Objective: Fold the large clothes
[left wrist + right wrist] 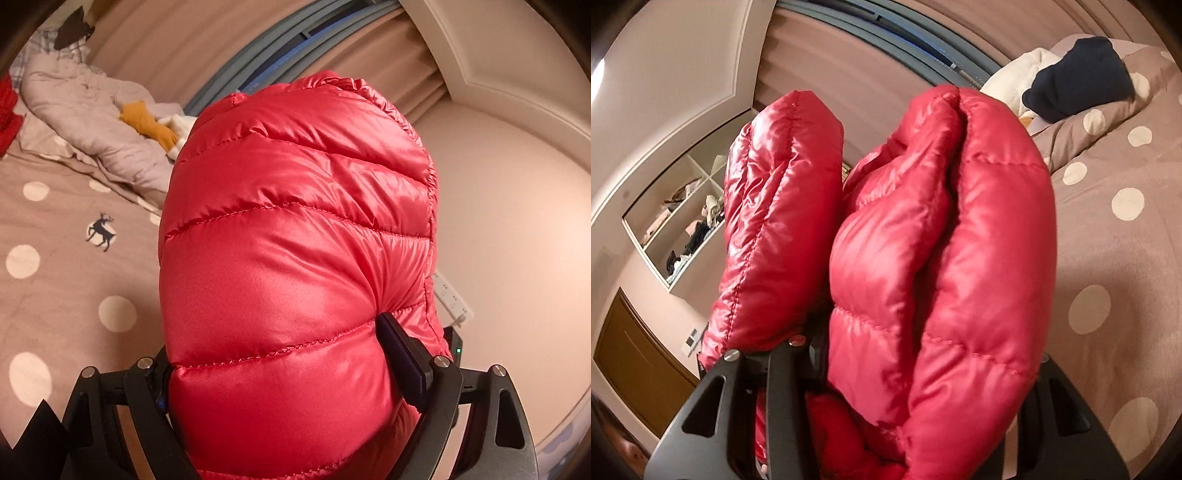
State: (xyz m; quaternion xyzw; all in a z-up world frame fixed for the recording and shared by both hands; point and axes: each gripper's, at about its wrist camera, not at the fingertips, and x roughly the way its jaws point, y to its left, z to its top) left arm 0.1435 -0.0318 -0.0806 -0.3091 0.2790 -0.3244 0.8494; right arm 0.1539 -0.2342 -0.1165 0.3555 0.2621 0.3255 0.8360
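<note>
Left wrist view: a shiny red quilted down jacket [295, 236] bulges up and forward between the fingers of the left gripper [291, 387], which stands wide yet pinches the thick bundle; the dark right-hand pad [402, 354] presses a dent into the padding, while the other finger is mostly hidden behind the fabric. The jacket is held clear of the bed [55, 295], whose taupe cover with cream dots and a small deer print fills the left side of the picture. Toward the far edge of the bed lies a rumpled pale duvet [92, 110] with a mustard-yellow cloth [147, 125] on it. Behind run beige curtains [177, 48] and a plain wall [498, 206] with a white socket strip [452, 299]. From the right wrist camera, the right gripper [886, 398] is closed partway on folded layers of the same jacket [942, 240], which pile up between its black arms and hide the fingertips; a separate puffy lobe, possibly a sleeve, rises on the left. On the bed's far corner sit a navy garment [1078, 85] and white fleece [1023, 77]. A recessed wall shelf [687, 218] holds assorted items.
</note>
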